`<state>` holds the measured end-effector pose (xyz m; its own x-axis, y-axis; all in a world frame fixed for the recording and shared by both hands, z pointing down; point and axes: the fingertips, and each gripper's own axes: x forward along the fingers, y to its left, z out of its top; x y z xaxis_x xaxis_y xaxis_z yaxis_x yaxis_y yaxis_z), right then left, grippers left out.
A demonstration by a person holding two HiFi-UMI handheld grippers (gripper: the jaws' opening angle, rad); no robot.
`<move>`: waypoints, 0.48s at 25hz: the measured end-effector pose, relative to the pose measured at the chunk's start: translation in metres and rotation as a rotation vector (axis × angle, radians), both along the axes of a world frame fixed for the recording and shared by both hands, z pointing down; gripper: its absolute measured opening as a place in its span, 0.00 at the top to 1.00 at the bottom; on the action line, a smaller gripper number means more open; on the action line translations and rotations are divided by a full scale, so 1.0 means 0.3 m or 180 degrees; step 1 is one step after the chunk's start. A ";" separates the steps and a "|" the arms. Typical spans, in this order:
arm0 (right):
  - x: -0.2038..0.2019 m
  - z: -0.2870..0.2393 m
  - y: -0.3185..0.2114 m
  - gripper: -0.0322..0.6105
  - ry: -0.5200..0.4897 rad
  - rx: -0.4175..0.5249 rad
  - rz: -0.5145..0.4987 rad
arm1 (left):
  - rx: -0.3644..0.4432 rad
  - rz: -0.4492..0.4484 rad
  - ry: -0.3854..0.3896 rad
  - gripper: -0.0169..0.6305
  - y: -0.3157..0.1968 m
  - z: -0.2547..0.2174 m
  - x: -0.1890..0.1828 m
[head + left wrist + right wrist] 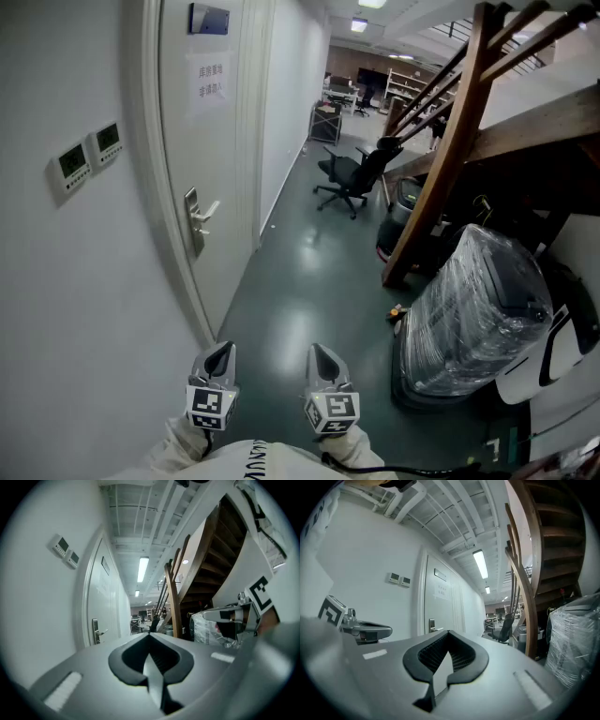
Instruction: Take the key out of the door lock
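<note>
A white door (pixel 211 141) stands in the left wall, with a metal lock plate and lever handle (pixel 197 220) at mid height. The same handle shows small in the left gripper view (pixel 97 632) and in the right gripper view (pixel 433 627). No key can be made out at this distance. Both grippers hang side by side low in the head view, well short of the door. My left gripper (pixel 225 349) has its jaws together and empty, as its own view confirms (pixel 150 634). My right gripper (pixel 317 350) is likewise shut on nothing (pixel 448 633).
Two wall controllers (pixel 89 155) sit left of the door, and a paper notice (pixel 208 80) hangs on it. A wooden stair beam (pixel 441 159), a plastic-wrapped machine (pixel 473 309) and an office chair (pixel 352 173) line the corridor's right side.
</note>
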<state>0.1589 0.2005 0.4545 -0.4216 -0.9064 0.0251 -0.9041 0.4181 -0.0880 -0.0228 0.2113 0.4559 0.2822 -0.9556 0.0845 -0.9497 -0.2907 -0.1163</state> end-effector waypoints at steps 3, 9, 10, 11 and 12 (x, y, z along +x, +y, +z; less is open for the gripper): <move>0.015 0.003 0.000 0.95 0.0002 -0.0013 0.0006 | 0.0009 0.0034 0.0023 0.97 0.005 0.012 0.017; 0.034 0.010 0.022 0.95 0.0003 -0.0050 0.0012 | -0.0042 0.0093 0.0030 0.97 0.022 0.045 0.045; 0.037 0.013 0.027 0.95 0.0008 -0.0060 0.0005 | -0.0049 0.0100 0.0025 0.97 0.026 0.047 0.050; 0.040 0.016 0.031 0.95 0.0007 -0.0072 -0.0005 | -0.0054 0.0107 0.0018 0.97 0.030 0.049 0.055; 0.043 0.019 0.035 0.95 -0.0005 -0.0085 -0.0017 | -0.0059 0.0112 0.0010 0.97 0.033 0.051 0.060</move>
<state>0.1717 0.2110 0.4601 -0.4264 -0.9033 0.0485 -0.9018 0.4203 -0.1006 -0.0049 0.2212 0.4713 0.3158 -0.9434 0.1011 -0.9393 -0.3259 -0.1074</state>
